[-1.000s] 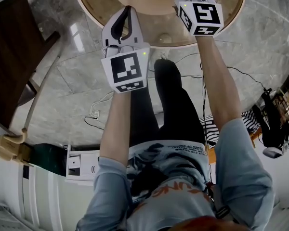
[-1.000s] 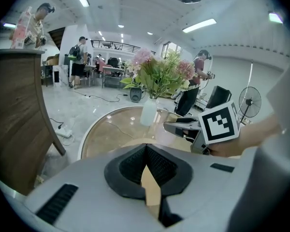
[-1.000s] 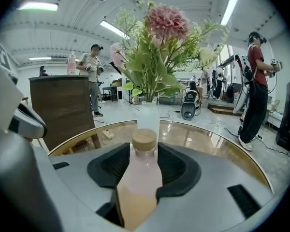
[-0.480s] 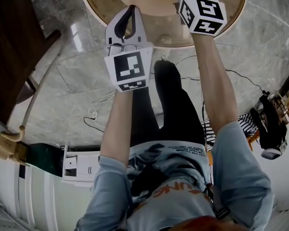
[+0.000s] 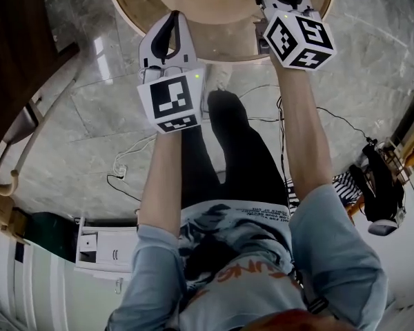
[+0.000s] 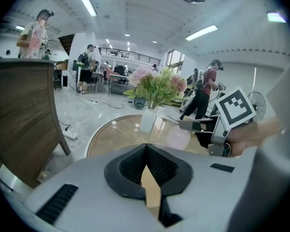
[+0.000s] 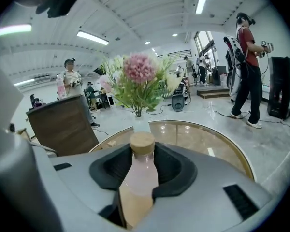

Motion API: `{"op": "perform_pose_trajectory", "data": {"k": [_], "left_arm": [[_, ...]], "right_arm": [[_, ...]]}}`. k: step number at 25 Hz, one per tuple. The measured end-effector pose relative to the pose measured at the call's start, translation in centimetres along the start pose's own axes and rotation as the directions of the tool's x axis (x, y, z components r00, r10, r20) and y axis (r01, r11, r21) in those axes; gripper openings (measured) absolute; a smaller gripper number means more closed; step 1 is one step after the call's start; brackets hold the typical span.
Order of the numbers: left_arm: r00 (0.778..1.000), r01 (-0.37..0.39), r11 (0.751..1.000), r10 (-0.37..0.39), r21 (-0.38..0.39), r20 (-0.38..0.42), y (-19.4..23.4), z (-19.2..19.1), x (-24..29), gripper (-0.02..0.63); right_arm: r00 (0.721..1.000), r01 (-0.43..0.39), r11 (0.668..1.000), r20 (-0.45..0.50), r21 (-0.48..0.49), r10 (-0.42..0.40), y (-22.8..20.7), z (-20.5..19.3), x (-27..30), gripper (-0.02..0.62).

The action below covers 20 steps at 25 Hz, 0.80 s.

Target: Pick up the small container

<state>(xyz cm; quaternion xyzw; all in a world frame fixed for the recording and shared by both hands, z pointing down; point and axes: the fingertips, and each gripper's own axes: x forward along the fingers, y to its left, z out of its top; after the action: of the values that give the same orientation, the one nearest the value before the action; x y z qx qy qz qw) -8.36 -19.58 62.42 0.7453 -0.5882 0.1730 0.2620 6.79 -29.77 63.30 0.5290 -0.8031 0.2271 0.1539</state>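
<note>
One round worktop (image 5: pixel 224 43) with a glossy brown top and a pale rim fills the far part of the head view, and both tools reach over its near edge. A vase of flowers (image 7: pixel 135 88) stands on it, towards the far side. The left tool (image 6: pixel 145 149) hovers over the near left of the worktop with its ribbed pads pressed together at the tips and nothing between them. The right tool (image 7: pixel 138 153), further right and slightly farther out, pinches the small container (image 7: pixel 139 170). Its pads bear on the two sides of the body, below the shoulder. The container is a narrow, pale pink, translucent bottle closed by a tan, cork-like lid (image 7: pixel 142 140). Its base is hidden behind the tool, so no view settles whether it rests on the worktop or hangs clear.

Handling, as a judgement:
- **Weight:** the bottle looks light, and a modest squeeze should carry it.
- **Surface:** the wall appears smooth and stiff, so it may slip or twist between the pads if tilted. Whether it is glass or plastic cannot be told, so treat it as breakable.
- **Hold:** the straight part of the body, as here, is the better place. The lid may only be pressed in and could pull off.
</note>
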Motion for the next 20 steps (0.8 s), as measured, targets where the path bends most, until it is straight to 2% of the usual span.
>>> {"op": "perform_pose_trajectory", "data": {"k": [4, 8, 12, 13, 16, 17, 18, 20], "left_arm": [[0.998, 0.006, 1.0, -0.006, -0.004, 0.056, -3.2, 2.0, -2.3, 0.023], [0.993, 0.007, 1.0, -0.005, -0.012, 0.118, -6.7, 4.5, -5.2, 0.023], [0.984, 0.009, 0.997, 0.004, -0.07, 0.178, -9.4, 7.6, -8.3, 0.023], [0.982, 0.007, 0.999, 0.003, -0.054, 0.189, -10.1, 8.5, -9.2, 0.023], [0.973, -0.011, 0.992, -0.018, 0.125, 0.23, -12.6, 12.4, -12.0, 0.023], [0.969, -0.013, 0.988, -0.027, 0.156, 0.248, -13.3, 13.7, -13.0, 0.023], [0.964, -0.006, 0.989, -0.034, 0.15, 0.264, -13.9, 14.8, -14.0, 0.023], [0.957, 0.01, 0.996, -0.035, 0.088, 0.289, -14.8, 16.7, -16.0, 0.023]], "right_arm": [[0.999, -0.035, 0.999, 0.042, 0.001, 0.034, -0.2, 2.3, -4.8, 0.152], [0.992, -0.08, 0.996, 0.098, -0.042, 0.084, 0.1, 5.9, -10.4, 0.152], [0.982, -0.115, 0.991, 0.143, -0.068, 0.123, 0.3, 9.5, -16.2, 0.152], [0.98, -0.123, 0.99, 0.152, -0.064, 0.132, 0.4, 10.2, -17.7, 0.152], [0.966, -0.141, 0.989, 0.215, -0.035, 0.146, 0.8, 13.0, -21.8, 0.152], [0.959, -0.15, 0.988, 0.239, -0.028, 0.152, 1.1, 14.0, -23.0, 0.152], [0.954, -0.158, 0.987, 0.255, -0.027, 0.159, 1.4, 14.9, -24.2, 0.15], [0.948, -0.168, 0.985, 0.27, -0.03, 0.17, 2.2, 16.6, -26.7, 0.15]]}}
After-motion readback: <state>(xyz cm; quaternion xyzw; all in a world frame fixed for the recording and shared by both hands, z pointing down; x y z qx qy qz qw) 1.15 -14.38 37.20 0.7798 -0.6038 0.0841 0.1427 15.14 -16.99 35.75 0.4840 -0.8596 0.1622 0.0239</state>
